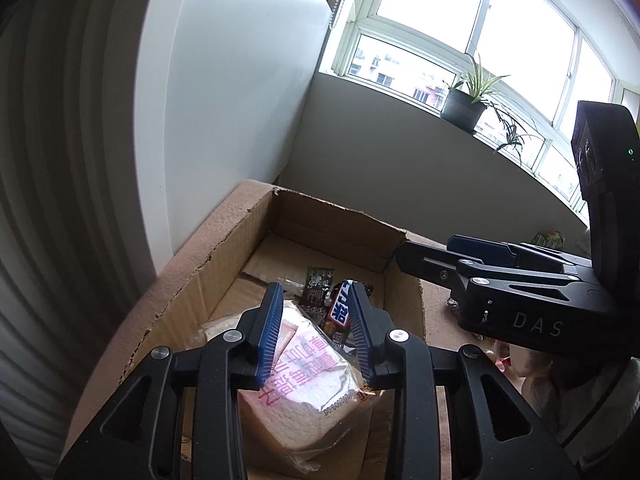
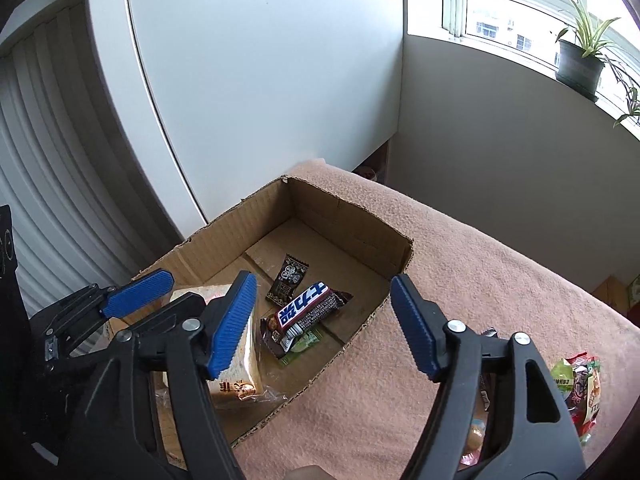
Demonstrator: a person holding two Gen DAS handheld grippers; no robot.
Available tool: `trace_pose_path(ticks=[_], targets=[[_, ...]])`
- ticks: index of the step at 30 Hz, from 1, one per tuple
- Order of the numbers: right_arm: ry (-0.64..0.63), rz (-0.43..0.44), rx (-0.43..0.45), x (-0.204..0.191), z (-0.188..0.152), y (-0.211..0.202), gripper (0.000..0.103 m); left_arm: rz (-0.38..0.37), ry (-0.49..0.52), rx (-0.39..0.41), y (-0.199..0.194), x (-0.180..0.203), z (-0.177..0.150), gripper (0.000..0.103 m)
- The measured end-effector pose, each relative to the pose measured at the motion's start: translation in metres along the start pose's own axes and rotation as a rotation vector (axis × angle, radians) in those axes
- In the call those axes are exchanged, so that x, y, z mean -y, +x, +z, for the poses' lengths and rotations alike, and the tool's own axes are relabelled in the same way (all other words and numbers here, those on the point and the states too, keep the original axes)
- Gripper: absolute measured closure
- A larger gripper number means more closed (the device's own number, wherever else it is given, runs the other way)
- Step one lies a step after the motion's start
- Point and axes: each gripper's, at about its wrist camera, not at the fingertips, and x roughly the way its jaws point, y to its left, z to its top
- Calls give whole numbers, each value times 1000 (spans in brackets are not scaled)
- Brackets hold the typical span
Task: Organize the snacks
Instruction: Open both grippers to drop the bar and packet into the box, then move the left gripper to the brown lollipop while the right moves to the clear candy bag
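An open cardboard box [image 1: 224, 248] [image 2: 352, 216] sits on a pink cloth. Inside lie a wrapped bread slice [image 1: 316, 392] [image 2: 236, 376], a Snickers bar [image 2: 308, 308] [image 1: 340, 312], a small black packet [image 2: 289, 280] [image 1: 318, 286] and a green packet [image 2: 306, 342]. My left gripper [image 1: 314, 332] [image 2: 180, 292] is open just above the bread, fingers on either side of it, not touching. My right gripper [image 2: 324, 322] [image 1: 460, 256] is open and empty above the box's near right wall.
More snack packets [image 2: 576, 384] lie on the pink cloth [image 2: 500, 264] to the right of the box. A white cabinet [image 2: 260, 60] stands behind the box. A potted plant [image 1: 464, 104] sits on the windowsill.
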Motion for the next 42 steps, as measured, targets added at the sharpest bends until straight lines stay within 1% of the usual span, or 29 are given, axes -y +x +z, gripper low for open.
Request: trace_pose_path(ticks=[1,2,8,11,15,20,22,25,27,30,32,34,38,42], targets=[[2,-6,11,2,-1,-4,15,3,-3,4,-1,0,0,52],[5,-12,18,4,-2,-8,15,6,-5,13,-2,0,0,42],[19,-58,29,26,-14,-37,14,-9,8,26,-8,10,-1,41],[28,-107,34,44,-25,-55,14,-18,25,32,-10,19,-2,41],[85,-144,27,76,-44,-77,14,-39,32,45,-17,30,-5,41],[154,-185,17,114,-73,-104,14,-76,58,33,-16,50,-9,41],[178,-194,5,127,-84,-111,14,-99,68,17,-13,62,-12,41],[230,-188,-16,145,-101,-117,14,-154,81,-16,-7,81,-19,40],[269,-183,-29,158,-110,-117,14,-202,83,-53,0,94,-24,41],[327,-163,-54,172,-123,-113,14,-235,95,-119,16,110,-34,41],[357,-150,-75,177,-129,-106,14,-241,116,-155,25,121,-41,41],[384,-134,-93,182,-133,-99,14,-228,142,-180,33,130,-46,41],[428,-100,-124,188,-137,-83,14,-231,145,-244,51,139,-54,41],[469,-74,-142,194,-135,-71,14,-210,165,-278,64,147,-61,41]])
